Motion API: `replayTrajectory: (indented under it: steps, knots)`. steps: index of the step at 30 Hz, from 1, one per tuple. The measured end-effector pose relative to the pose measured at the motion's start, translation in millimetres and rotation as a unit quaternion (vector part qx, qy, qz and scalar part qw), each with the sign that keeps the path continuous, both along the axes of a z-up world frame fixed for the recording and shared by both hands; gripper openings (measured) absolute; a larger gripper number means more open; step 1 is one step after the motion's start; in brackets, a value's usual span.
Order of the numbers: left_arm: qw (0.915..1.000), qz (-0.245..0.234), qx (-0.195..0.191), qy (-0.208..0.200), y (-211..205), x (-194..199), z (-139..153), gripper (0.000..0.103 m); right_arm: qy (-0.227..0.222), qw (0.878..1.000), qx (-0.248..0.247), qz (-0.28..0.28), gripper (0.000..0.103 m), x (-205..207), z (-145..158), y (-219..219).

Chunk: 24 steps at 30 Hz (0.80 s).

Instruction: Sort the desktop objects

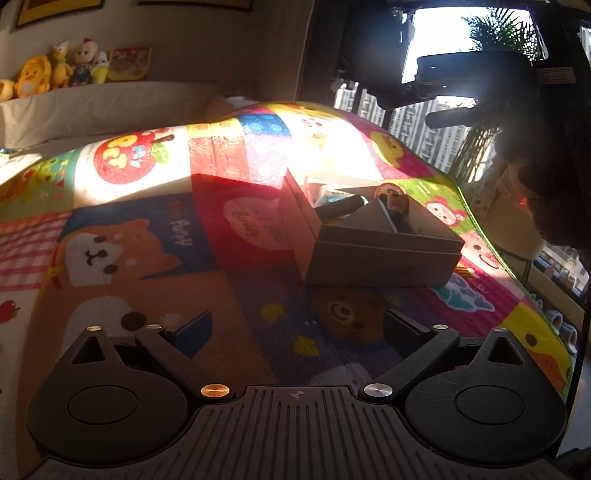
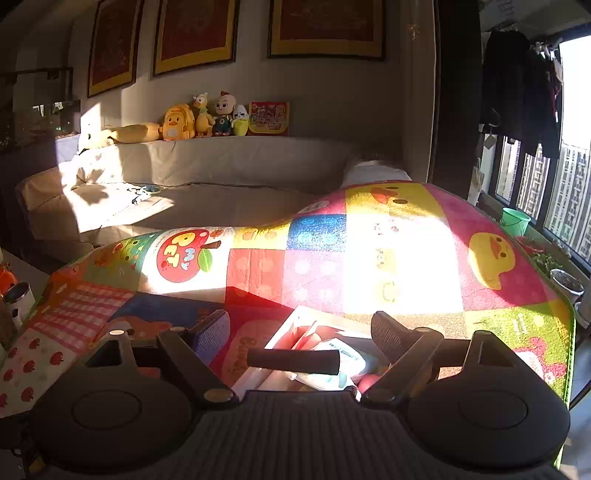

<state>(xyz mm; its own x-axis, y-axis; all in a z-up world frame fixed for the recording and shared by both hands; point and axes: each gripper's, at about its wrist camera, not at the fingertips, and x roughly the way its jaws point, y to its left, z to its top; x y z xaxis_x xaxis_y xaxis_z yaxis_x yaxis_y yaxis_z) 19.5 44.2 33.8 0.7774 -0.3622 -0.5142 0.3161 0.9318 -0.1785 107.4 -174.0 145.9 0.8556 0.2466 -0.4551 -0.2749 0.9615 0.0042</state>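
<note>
Matt cardboard box, fuzzy printed cloth mat

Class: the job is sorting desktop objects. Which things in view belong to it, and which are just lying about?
Job: grey box; black cylinder lying in it; white packet.

Lying about: plush toys; framed pictures; sofa; patterned mat.

The left gripper hangs wide open and empty over the colourful mat. Beyond it sits a grey box holding a black cylinder.

boxes: 1 | black cylinders: 1 | plush toys: 5 | framed pictures: 3
</note>
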Motion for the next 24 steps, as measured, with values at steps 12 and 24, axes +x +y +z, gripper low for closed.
replayTrajectory:
  steps: [12, 24]
  knots:
    - [0.9991, 0.019, 0.033, 0.016, -20.3, -4.2, -11.3, 0.103, 0.078, 0.996, 0.03, -0.027, 0.101, -82.3, -82.6, -39.5]
    - [0.9967, 0.054, 0.056, 0.022, -51.2, 3.0, -27.6, 0.103, 0.147, 0.978, -0.014, -0.147, 0.103, -85.8, -160.7, -48.9]
